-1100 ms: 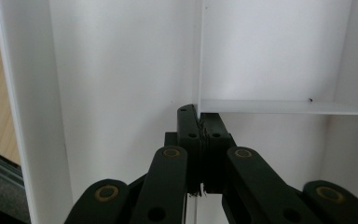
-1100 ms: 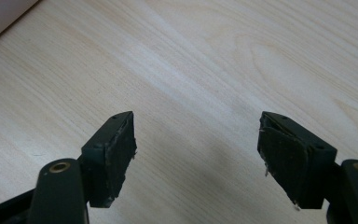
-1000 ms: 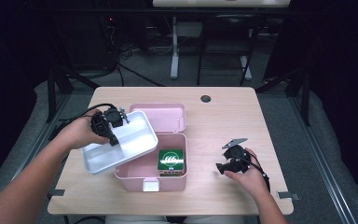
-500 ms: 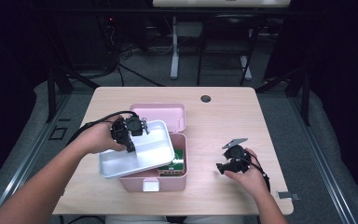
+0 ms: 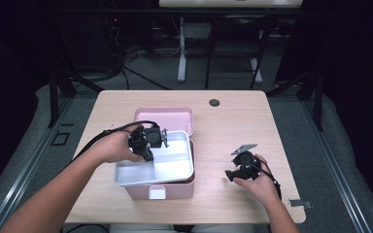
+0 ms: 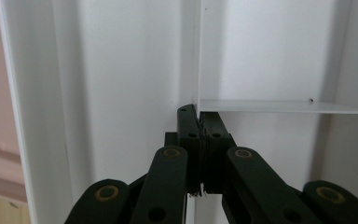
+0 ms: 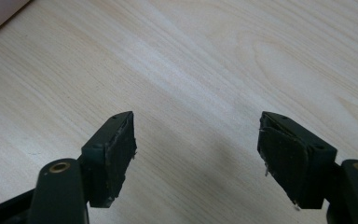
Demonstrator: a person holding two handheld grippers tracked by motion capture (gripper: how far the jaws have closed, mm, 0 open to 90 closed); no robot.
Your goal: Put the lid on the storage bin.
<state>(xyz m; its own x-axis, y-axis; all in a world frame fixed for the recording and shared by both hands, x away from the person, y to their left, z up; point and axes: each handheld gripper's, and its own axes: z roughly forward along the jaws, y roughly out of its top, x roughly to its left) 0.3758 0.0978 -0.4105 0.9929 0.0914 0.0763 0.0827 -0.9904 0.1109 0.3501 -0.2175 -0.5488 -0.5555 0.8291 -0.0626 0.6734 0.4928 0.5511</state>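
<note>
White tray (image 5: pixel 172 162), the divided insert kind, sits across the top of the pink box (image 5: pixel 175 190) near the front middle of the wooden table (image 5: pixel 233 121), a little askew so its corners do not quite line up with the box's walls. The box's pink lid (image 5: pixel 163 115) lies open behind it, flat toward the far side. From where the high view looks down, the person's left hand (image 5: pixel 114 148) reaches in over the tray's left end, and the left gripper (image 5: pixel 149 142) is down inside the tray, pinching one of its thin partitions. The left gripper view makes that plain: the two black jaws are pressed together on the upright white divider (image 6: pixel 199 56), right where a cross wall (image 6: pixel 284 107) branches off to the side, with the tray's white floor and rim (image 6: pixel 23 116) all around them and a strip of pink at the far left edge. A black cable (image 5: pixel 102 136) trails back from that gripper along the forearm. Over on the right, well apart from the box, the right hand (image 5: pixel 257 182) rests on the bare table with the right gripper (image 5: pixel 238 170) pointing toward the box. Its jaws stand wide apart with nothing between them, just pale wood grain beneath in the right gripper view (image 7: pixel 196 154). A small dark round grommet (image 5: pixel 214 102) sits in the tabletop near the far edge.
</note>
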